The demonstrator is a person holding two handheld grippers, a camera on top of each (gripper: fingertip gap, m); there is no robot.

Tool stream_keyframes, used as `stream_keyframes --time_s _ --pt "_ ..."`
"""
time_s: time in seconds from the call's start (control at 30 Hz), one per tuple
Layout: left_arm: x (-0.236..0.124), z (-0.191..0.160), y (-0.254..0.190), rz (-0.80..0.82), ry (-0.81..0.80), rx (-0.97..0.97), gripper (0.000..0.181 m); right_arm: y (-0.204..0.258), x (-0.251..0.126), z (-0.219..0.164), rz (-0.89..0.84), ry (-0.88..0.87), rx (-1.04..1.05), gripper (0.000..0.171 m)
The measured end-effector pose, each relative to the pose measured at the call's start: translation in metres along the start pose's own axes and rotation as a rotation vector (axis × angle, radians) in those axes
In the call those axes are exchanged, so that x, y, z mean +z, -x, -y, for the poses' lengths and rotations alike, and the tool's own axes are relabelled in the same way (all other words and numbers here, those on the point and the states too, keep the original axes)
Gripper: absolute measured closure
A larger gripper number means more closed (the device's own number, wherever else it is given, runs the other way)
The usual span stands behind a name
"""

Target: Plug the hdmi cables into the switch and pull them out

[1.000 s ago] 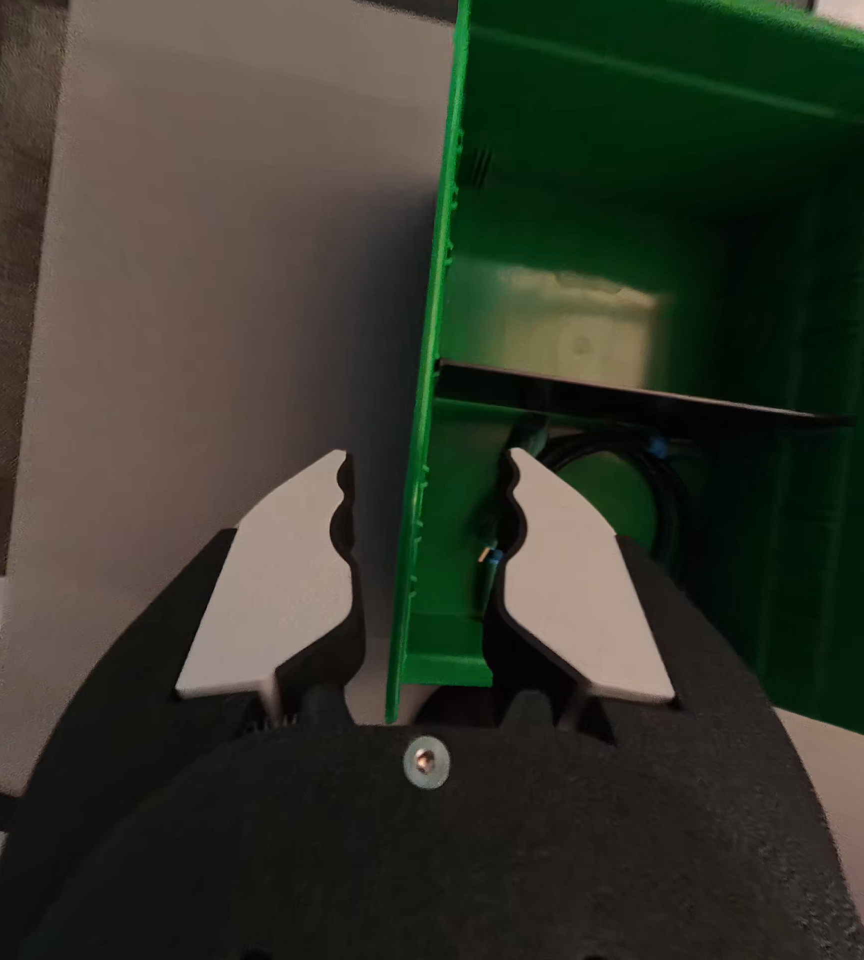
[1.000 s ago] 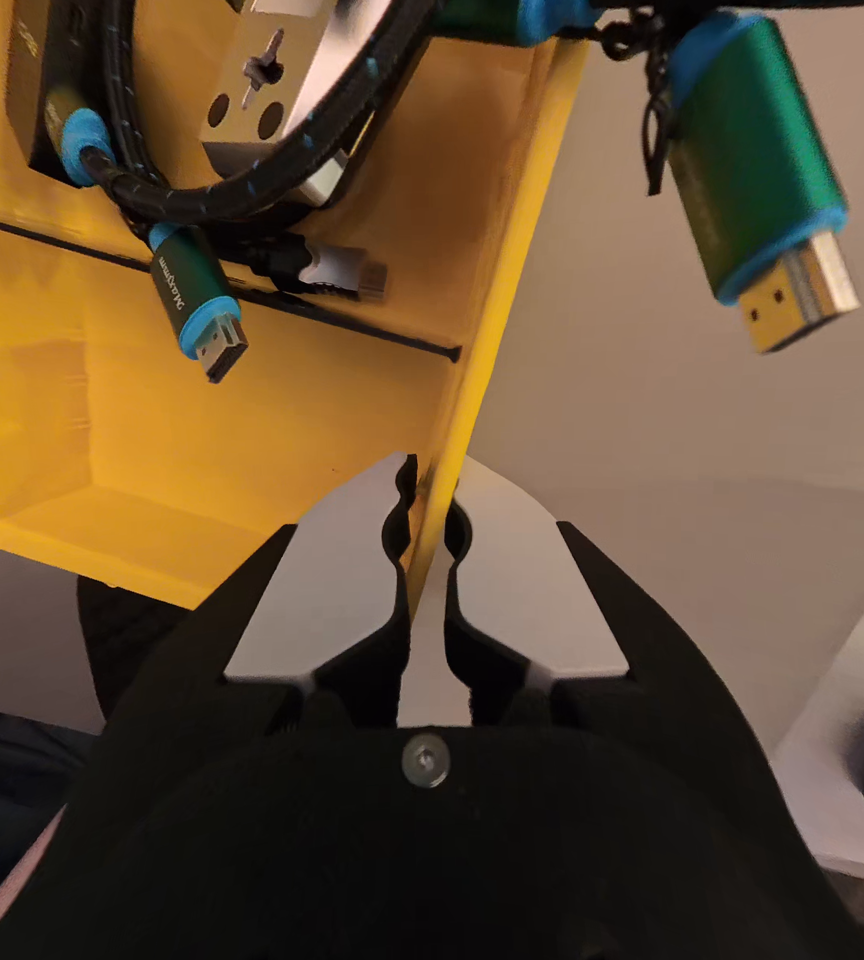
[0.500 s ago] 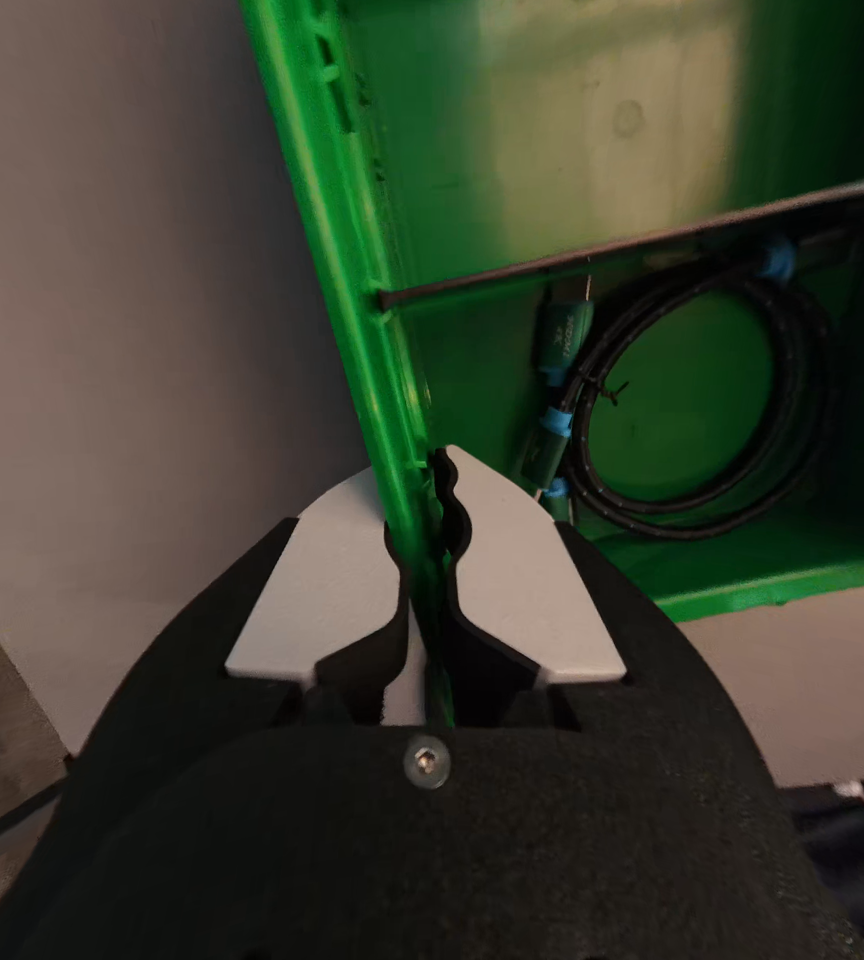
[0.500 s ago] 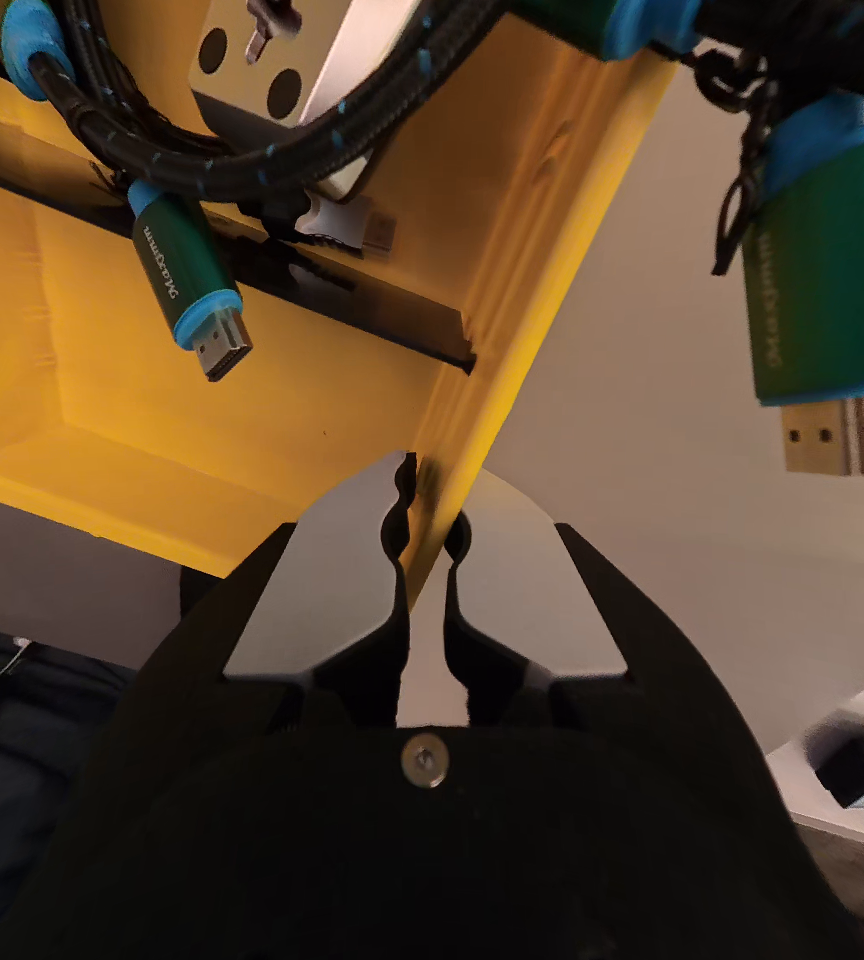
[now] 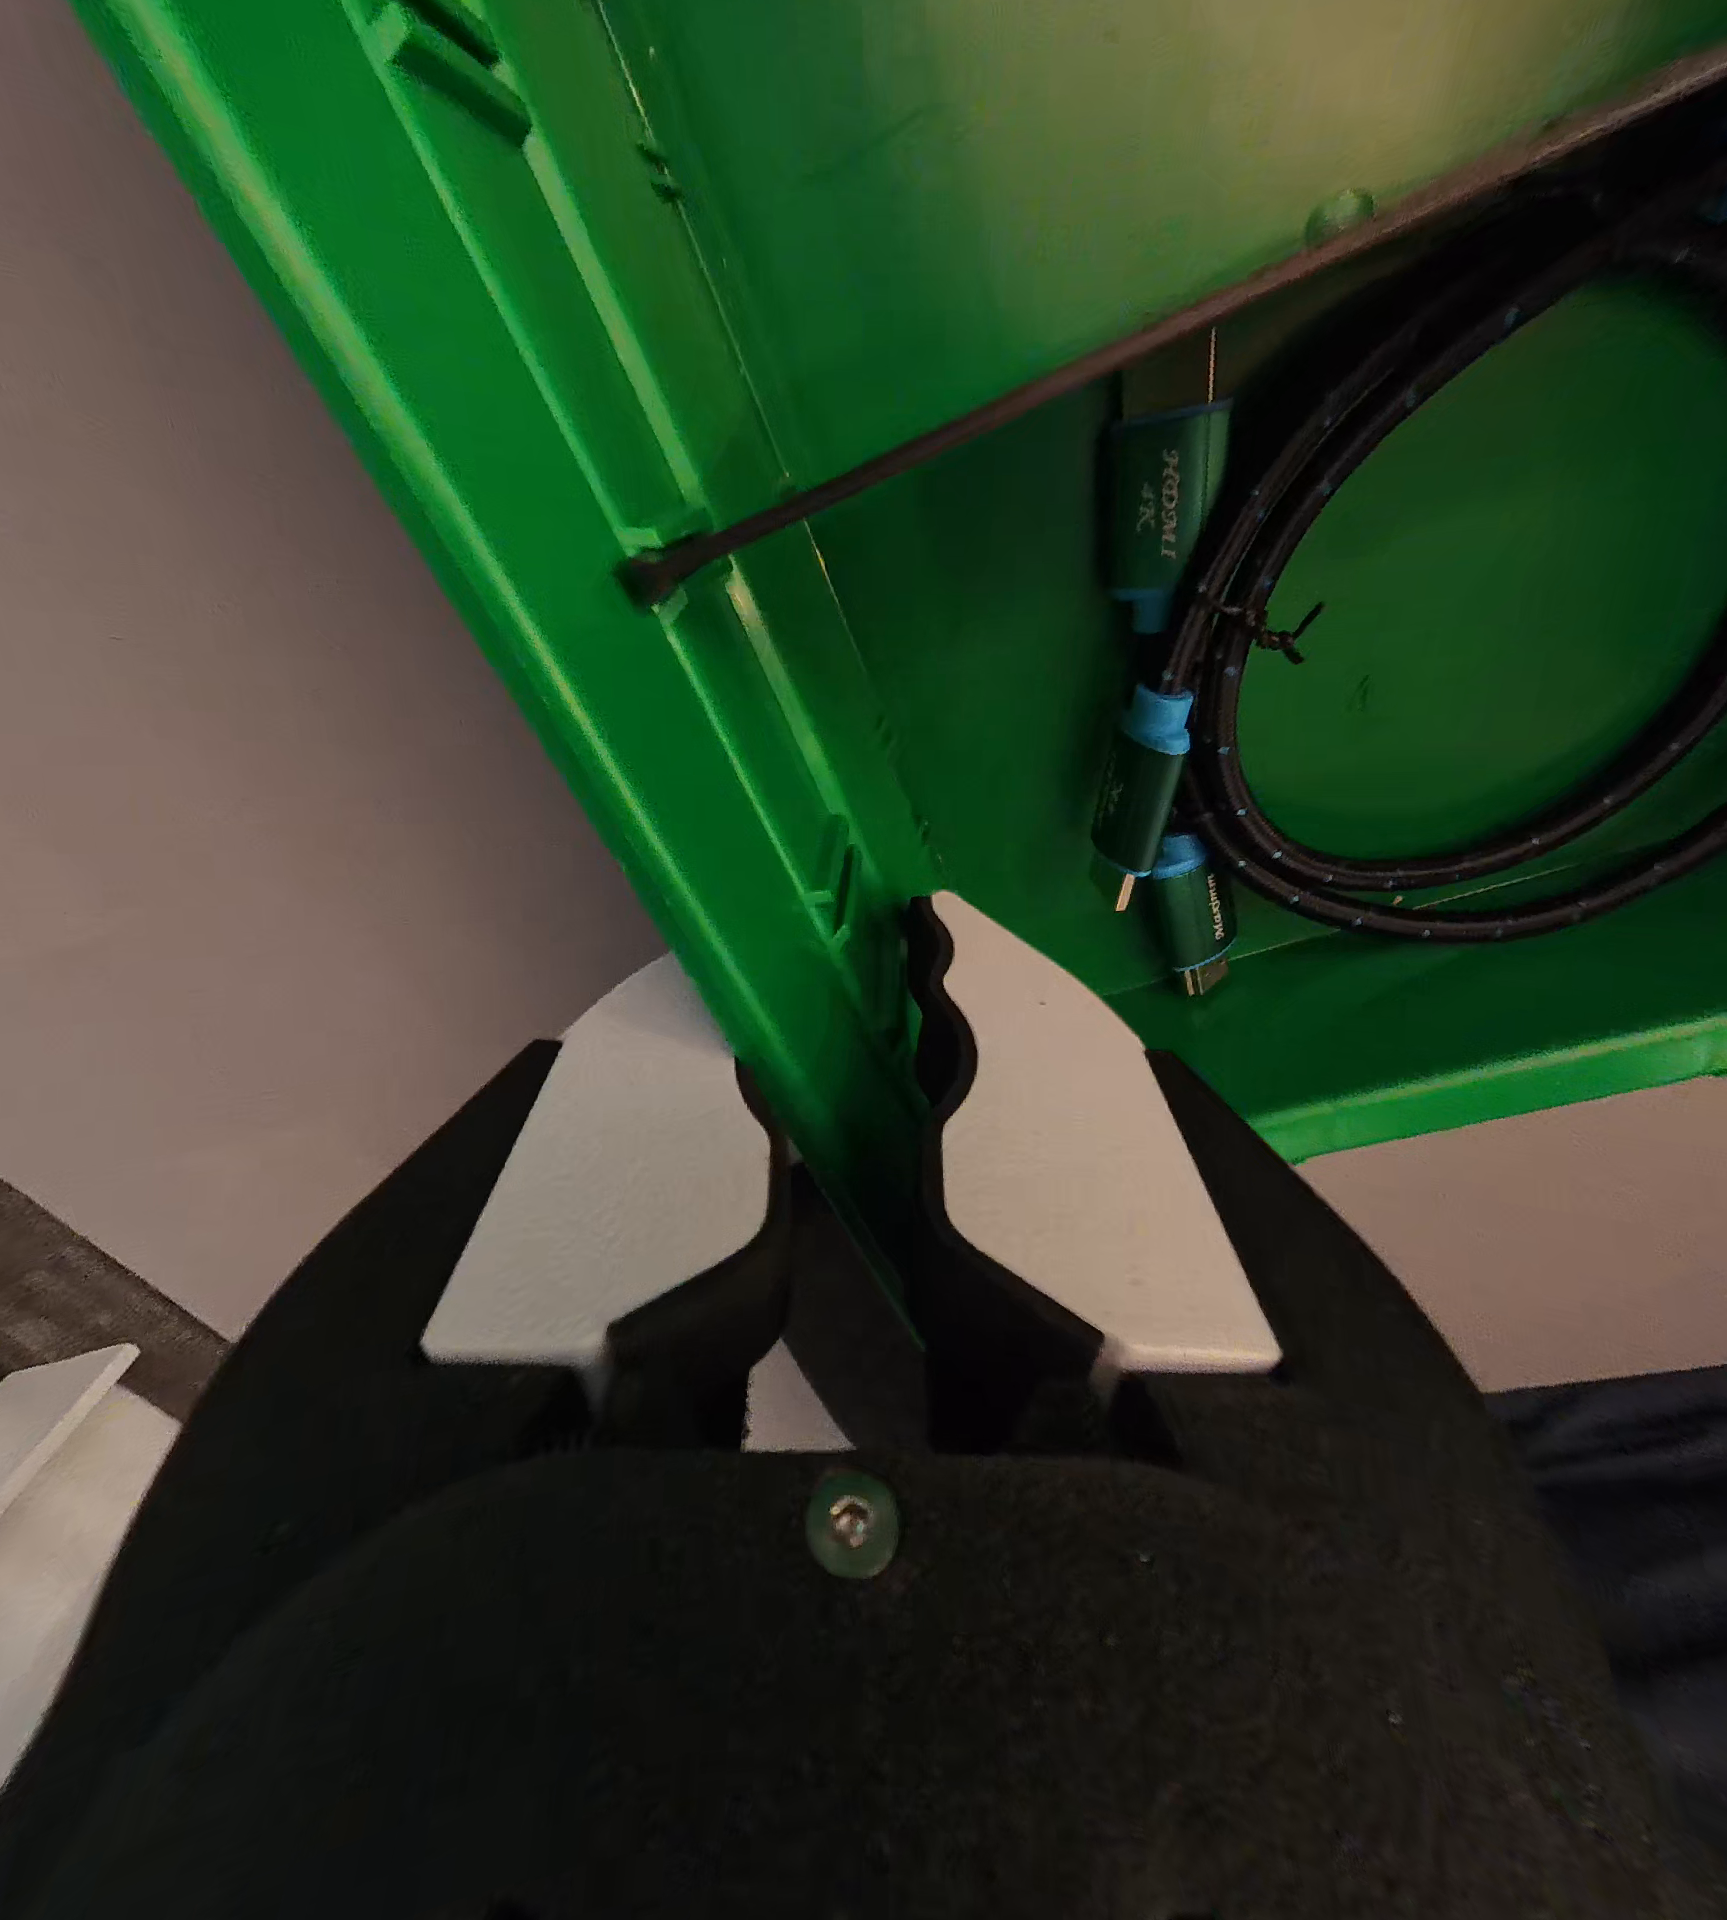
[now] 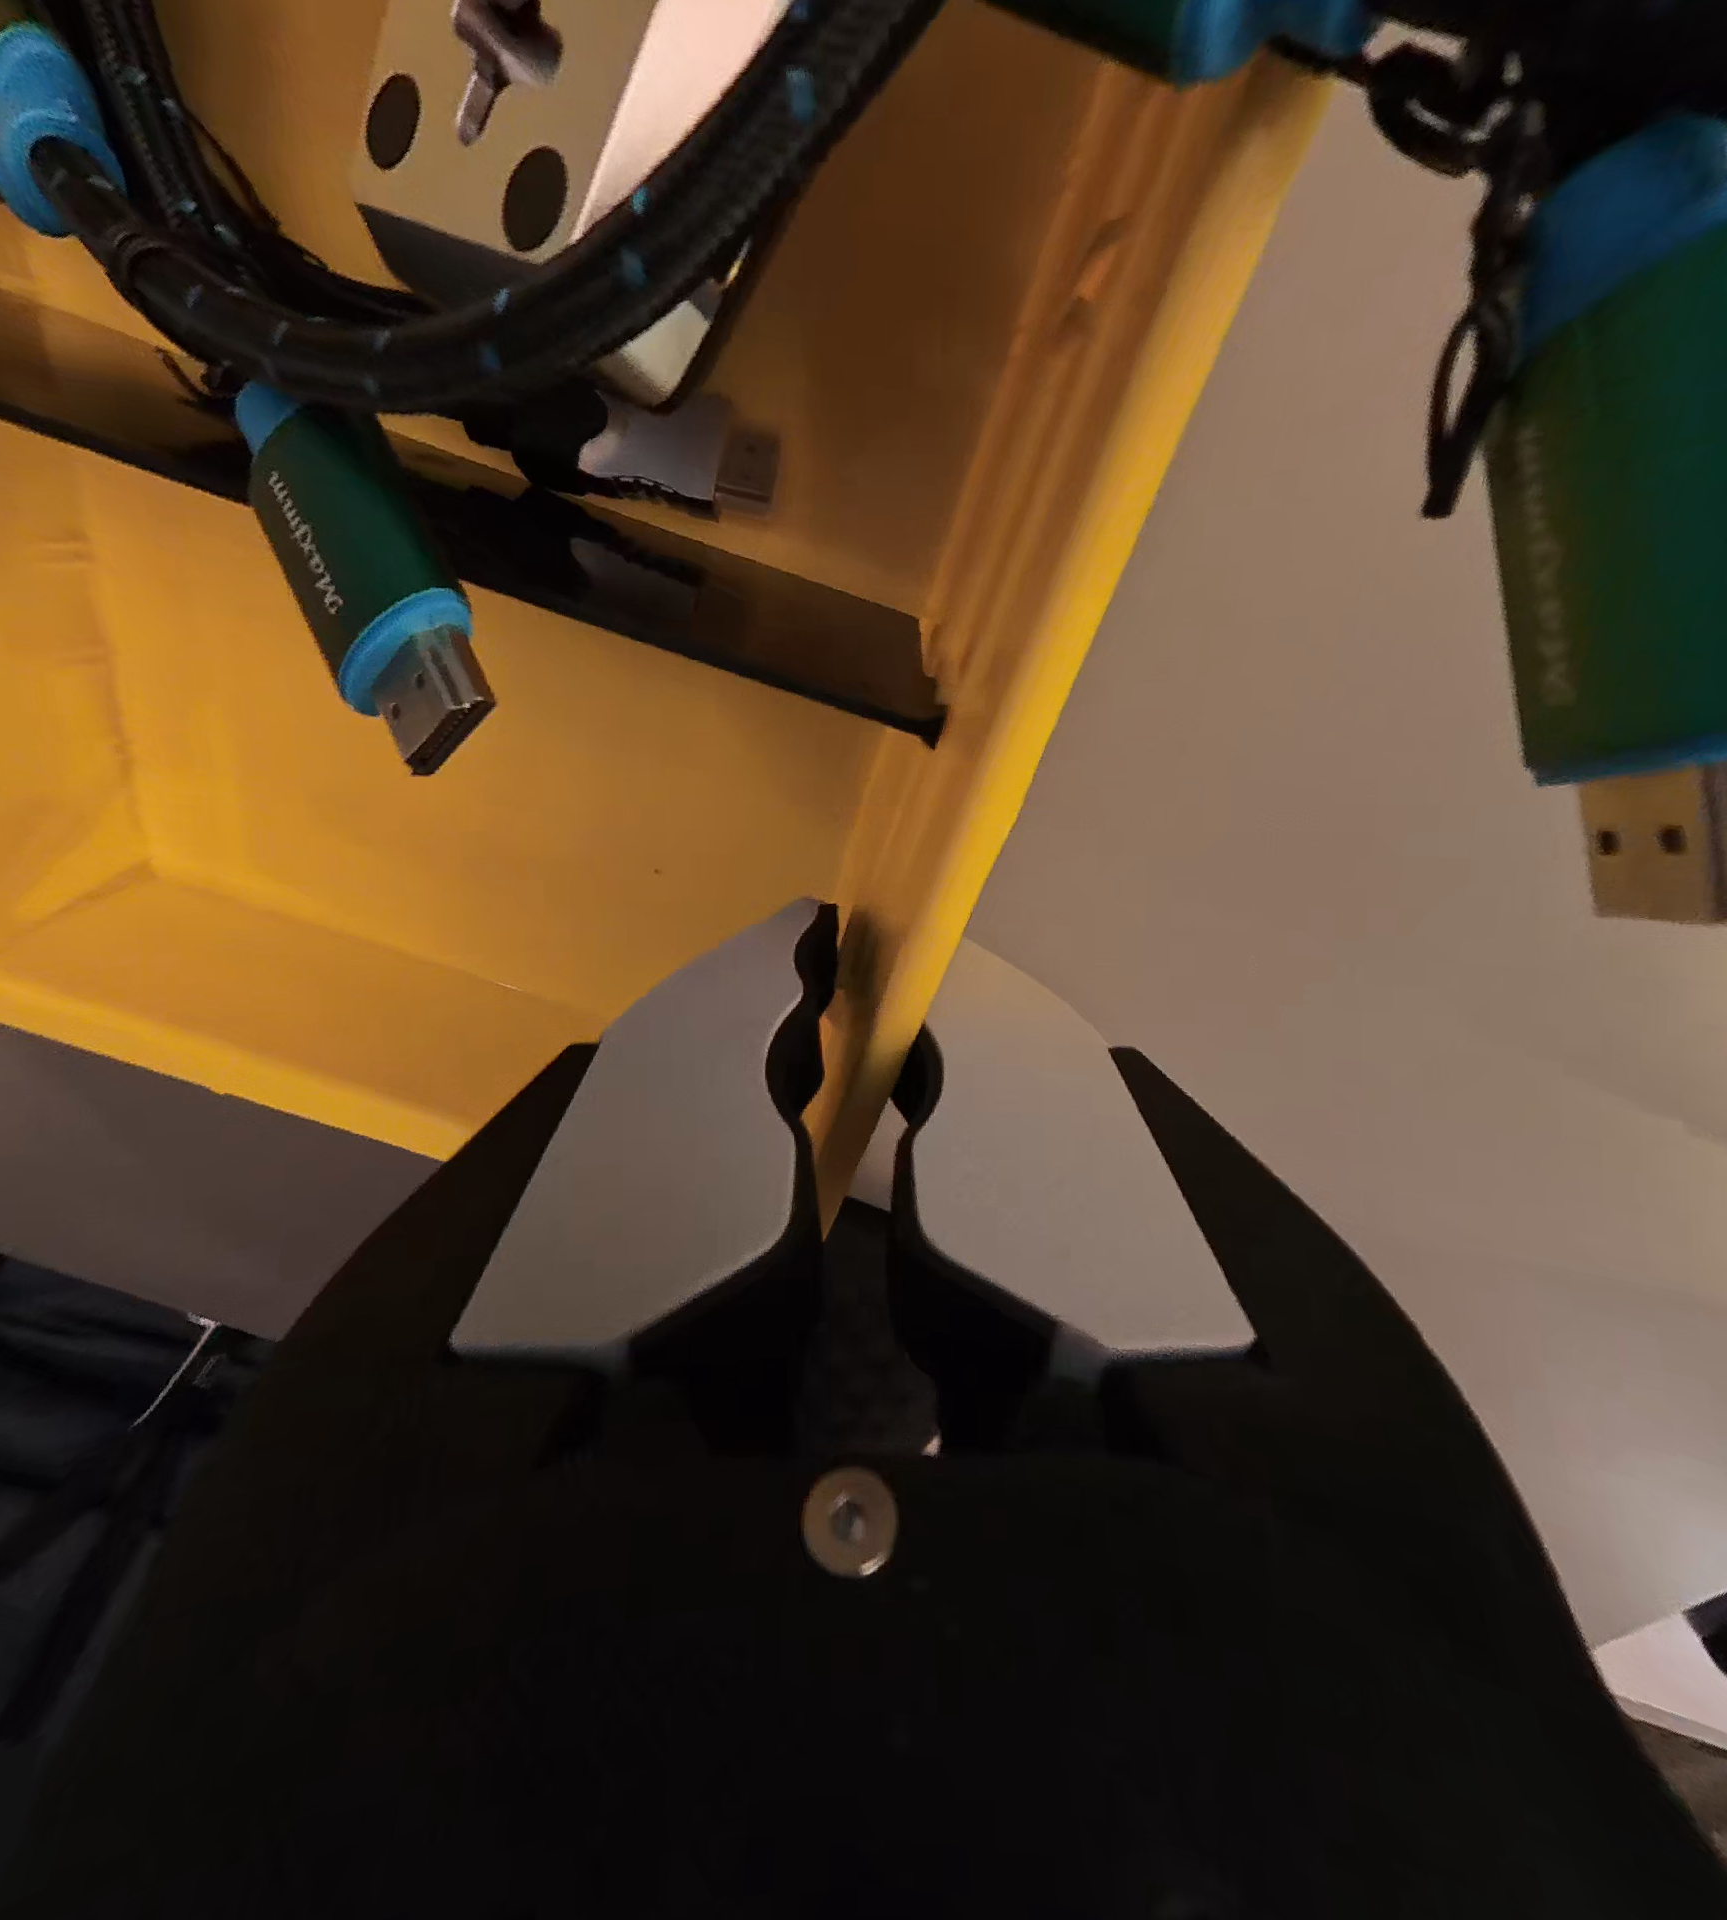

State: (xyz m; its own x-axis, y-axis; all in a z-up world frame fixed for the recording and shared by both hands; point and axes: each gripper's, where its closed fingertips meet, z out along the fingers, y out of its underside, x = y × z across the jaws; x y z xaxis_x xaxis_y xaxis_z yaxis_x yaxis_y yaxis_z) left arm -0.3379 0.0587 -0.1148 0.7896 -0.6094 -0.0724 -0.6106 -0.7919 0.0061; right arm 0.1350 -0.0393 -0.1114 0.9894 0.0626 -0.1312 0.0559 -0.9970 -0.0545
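My left tool (image 5: 838, 1039) now clamps the green bin (image 5: 547, 436) wall, right tool (image 6: 864, 1029) stays clamped on the tilted yellow bin (image 6: 1067, 540), cables (image 6: 360, 561) spilling, nothing plugged yet.

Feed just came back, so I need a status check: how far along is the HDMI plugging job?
Nothing is visibly plugged yet. In hand: the left gripper clamps the green plastic bin's side wall, and the right gripper clamps the yellow plastic bin's side wall. Left: the black braided HDMI cable coil lies loose in the green bin, a green-shelled plug hangs free by the silver metal switch box, so plugging and unplugging remain.
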Motion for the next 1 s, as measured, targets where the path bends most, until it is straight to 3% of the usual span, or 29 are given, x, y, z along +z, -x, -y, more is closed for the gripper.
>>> stream_keyframes --time_s 0.23,0.4,0.53,0.63,0.7,0.8,0.9,1.0 --pt "-0.004 0.0 -0.023 -0.102 -0.009 0.046 0.153 0.017 0.0 0.002 0.06 0.006 -0.105 0.152" --pt "-0.024 0.004 -0.022 -0.173 -0.113 -0.02 0.156 0.017 -0.03 -0.006 0.154 -0.093 -0.09 0.159" --pt "-0.062 0.009 -0.014 -0.086 -0.296 -0.01 0.149 0.033 -0.092 -0.003 0.149 -0.37 -0.095 0.157" --pt "-0.098 0.017 -0.014 -0.042 -0.477 -0.004 0.149 0.097 -0.143 0.02 0.197 -0.705 -0.303 0.154" --pt "-0.123 0.025 -0.009 0.035 -0.611 0.003 0.148 0.156 -0.157 0.032 0.238 -0.879 -0.495 0.147" --pt "-0.162 0.035 -0.006 0.121 -0.805 0.006 0.148 0.218 -0.139 0.057 0.196 -1.023 -0.654 0.13" --pt "-0.191 0.042 -0.019 0.131 -0.961 0.05 0.147 0.241 -0.091 0.096 0.135 -0.867 -0.58 0.125" --pt "-0.202 0.043 -0.035 0.148 -1.007 0.111 0.144 0.245 -0.059 0.138 0.123 -0.731 -0.459 0.125"
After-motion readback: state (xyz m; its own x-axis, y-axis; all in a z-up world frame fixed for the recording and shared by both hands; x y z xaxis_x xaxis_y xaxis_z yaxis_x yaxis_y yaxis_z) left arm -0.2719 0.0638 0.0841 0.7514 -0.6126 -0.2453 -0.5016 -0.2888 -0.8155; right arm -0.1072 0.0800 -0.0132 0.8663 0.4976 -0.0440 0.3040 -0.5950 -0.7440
